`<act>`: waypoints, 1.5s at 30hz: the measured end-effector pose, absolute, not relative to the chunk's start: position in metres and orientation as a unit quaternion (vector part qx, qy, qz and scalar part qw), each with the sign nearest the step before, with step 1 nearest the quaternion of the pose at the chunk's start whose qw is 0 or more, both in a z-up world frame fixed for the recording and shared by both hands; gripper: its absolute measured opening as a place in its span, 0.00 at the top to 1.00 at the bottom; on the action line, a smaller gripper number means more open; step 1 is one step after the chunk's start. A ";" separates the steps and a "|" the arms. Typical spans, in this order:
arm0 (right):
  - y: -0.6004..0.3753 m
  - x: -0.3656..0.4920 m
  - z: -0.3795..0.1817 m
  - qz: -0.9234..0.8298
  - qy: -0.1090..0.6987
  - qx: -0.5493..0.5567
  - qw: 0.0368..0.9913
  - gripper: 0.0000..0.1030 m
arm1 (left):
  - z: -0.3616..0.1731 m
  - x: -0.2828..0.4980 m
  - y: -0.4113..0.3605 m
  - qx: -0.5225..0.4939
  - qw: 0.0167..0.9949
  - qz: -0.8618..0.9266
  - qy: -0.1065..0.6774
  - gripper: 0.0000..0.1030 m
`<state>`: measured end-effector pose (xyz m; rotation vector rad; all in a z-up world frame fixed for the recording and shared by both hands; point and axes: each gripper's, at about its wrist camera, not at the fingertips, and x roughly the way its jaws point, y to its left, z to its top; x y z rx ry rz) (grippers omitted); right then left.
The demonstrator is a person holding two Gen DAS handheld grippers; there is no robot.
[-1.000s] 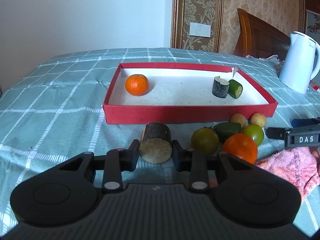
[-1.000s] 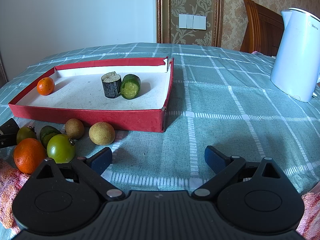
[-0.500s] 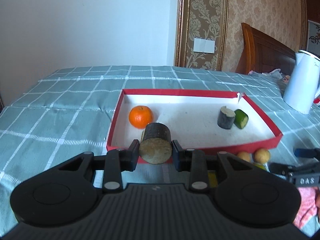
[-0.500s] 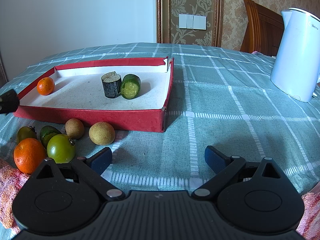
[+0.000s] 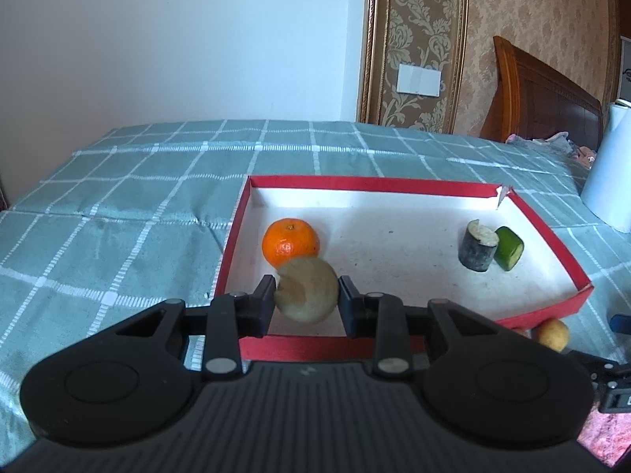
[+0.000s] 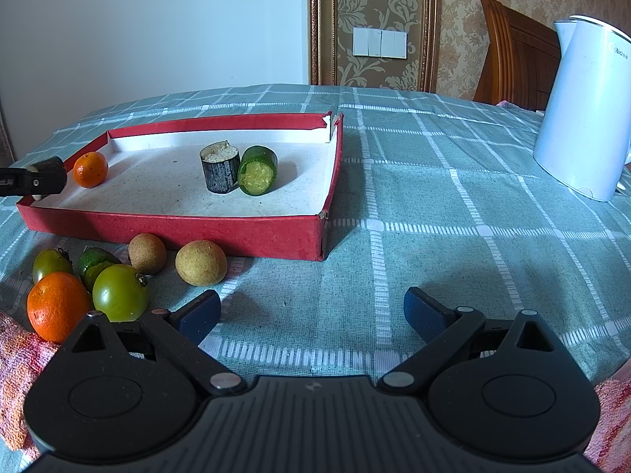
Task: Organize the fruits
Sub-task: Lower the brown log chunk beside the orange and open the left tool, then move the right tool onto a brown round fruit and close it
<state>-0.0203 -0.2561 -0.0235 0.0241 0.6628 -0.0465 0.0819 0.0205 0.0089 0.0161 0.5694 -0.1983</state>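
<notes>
My left gripper is shut on a dark-skinned cylinder chunk with a pale cut face. It hangs over the near left corner of the red tray, just in front of an orange. A second dark chunk and a green cucumber piece lie in the tray's right part. The right wrist view shows the left gripper's fingers at the tray's left end. My right gripper stands open over the cloth with nothing in it. Left of it lie an orange, green tomatoes and two brown fruits.
A white kettle stands at the right on the checked green tablecloth. A wooden chair back rises behind the table. Pink towels lie at the near left and near right edges.
The left gripper has carried the chunk from the cloth in front of the tray up and over the tray's near left wall, close to the orange. The right gripper has not moved.
</notes>
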 end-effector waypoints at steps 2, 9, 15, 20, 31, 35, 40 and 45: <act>-0.256 -0.020 -0.024 -0.023 0.325 0.012 0.945 0.03 | 0.005 0.086 0.021 0.008 0.953 -0.095 0.287 0.71; -0.256 -0.020 -0.024 -0.023 0.325 0.012 0.945 0.02 | -0.001 0.092 0.023 0.003 0.952 -0.092 0.293 0.72; -0.256 -0.020 -0.024 -0.023 0.325 0.012 0.945 0.02 | -0.002 0.092 0.022 0.007 0.953 -0.092 0.290 0.72; -0.256 -0.020 -0.024 -0.023 0.326 0.012 0.945 0.02 | -0.003 0.091 0.019 0.010 0.953 -0.090 0.289 0.70; -0.256 -0.020 -0.024 -0.023 0.326 0.012 0.945 0.01 | 0.006 0.071 0.025 0.013 0.958 -0.093 0.269 0.28; -0.255 -0.020 -0.023 -0.023 0.326 0.012 0.945 0.01 | 0.012 0.046 0.030 0.012 0.965 -0.079 0.250 0.09; -0.256 -0.020 -0.023 -0.023 0.326 0.012 0.945 0.01 | 0.007 0.018 0.038 0.010 0.969 -0.065 0.240 0.05; -0.256 -0.020 -0.023 -0.022 0.325 0.015 0.945 0.01 | -0.009 0.011 0.047 -0.014 0.961 -0.074 0.267 0.05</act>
